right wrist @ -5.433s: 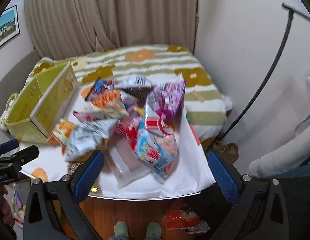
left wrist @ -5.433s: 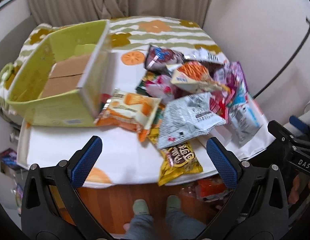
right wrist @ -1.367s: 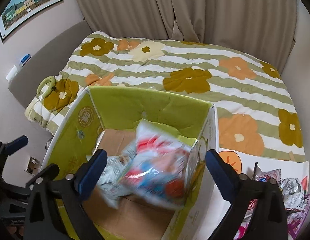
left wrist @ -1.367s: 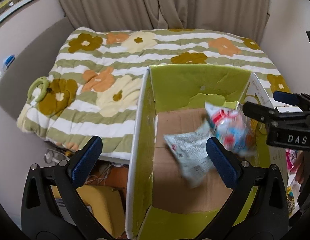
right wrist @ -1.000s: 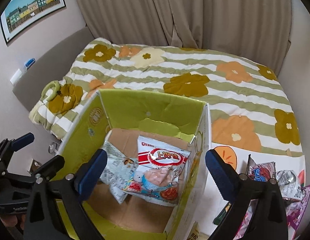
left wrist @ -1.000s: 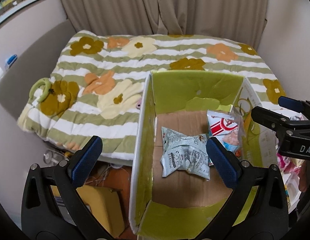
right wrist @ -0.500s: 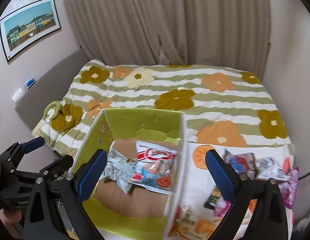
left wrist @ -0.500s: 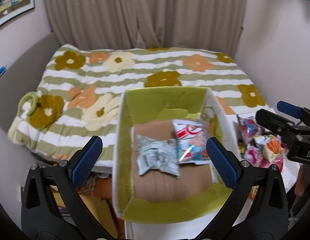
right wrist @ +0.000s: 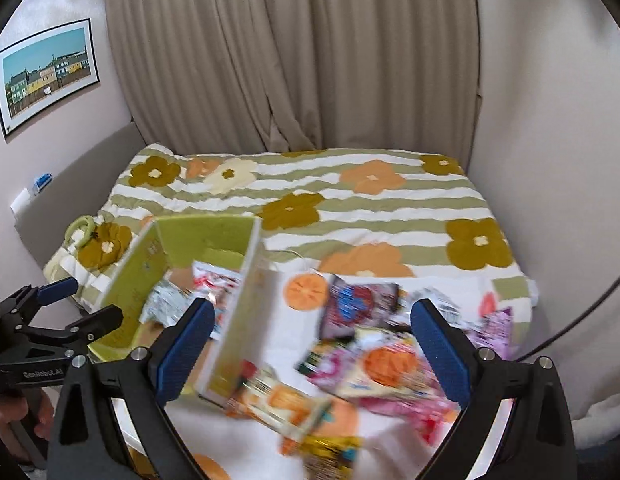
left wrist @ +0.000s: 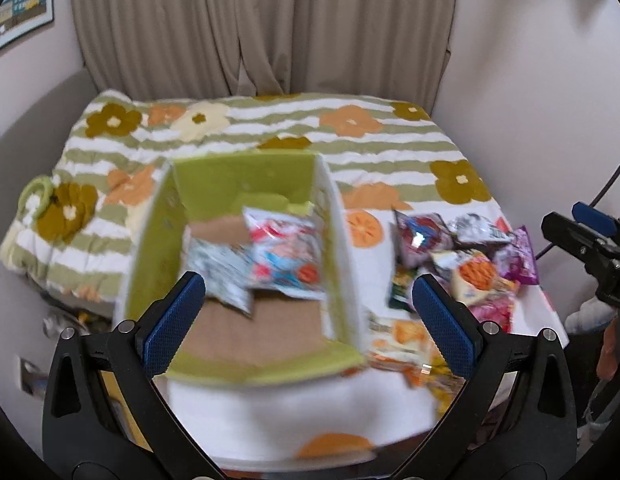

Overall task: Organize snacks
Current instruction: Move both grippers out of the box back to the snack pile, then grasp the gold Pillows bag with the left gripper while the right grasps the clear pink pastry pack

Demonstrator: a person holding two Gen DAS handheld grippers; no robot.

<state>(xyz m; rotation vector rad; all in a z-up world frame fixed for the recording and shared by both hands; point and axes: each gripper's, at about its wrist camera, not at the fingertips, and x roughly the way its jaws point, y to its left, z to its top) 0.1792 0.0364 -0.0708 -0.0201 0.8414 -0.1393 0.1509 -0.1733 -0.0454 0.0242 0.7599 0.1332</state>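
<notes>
A green cardboard box (left wrist: 245, 184) (right wrist: 133, 276) stands on the white table, holding a silver snack bag (left wrist: 221, 272) and a red-and-blue snack bag (left wrist: 285, 252). To its right lies a pile of snack packets (left wrist: 466, 260) (right wrist: 382, 360), with an orange-and-white packet (left wrist: 402, 340) (right wrist: 285, 404) nearest the box. My left gripper (left wrist: 310, 320) is open and empty, raised above the box's near end. My right gripper (right wrist: 314, 348) is open and empty, raised between the box and the pile. Both views are blurred.
A bed with a striped floral quilt (left wrist: 269, 128) (right wrist: 310, 200) fills the space behind the table. Curtains (right wrist: 289, 60) hang at the back and a wall (right wrist: 550, 120) runs close on the right. A dark cable (right wrist: 590, 308) curves along that wall.
Both bags were dropped into the box and lie there. Both grippers have since risen and swung right, bringing the snack pile back into view.
</notes>
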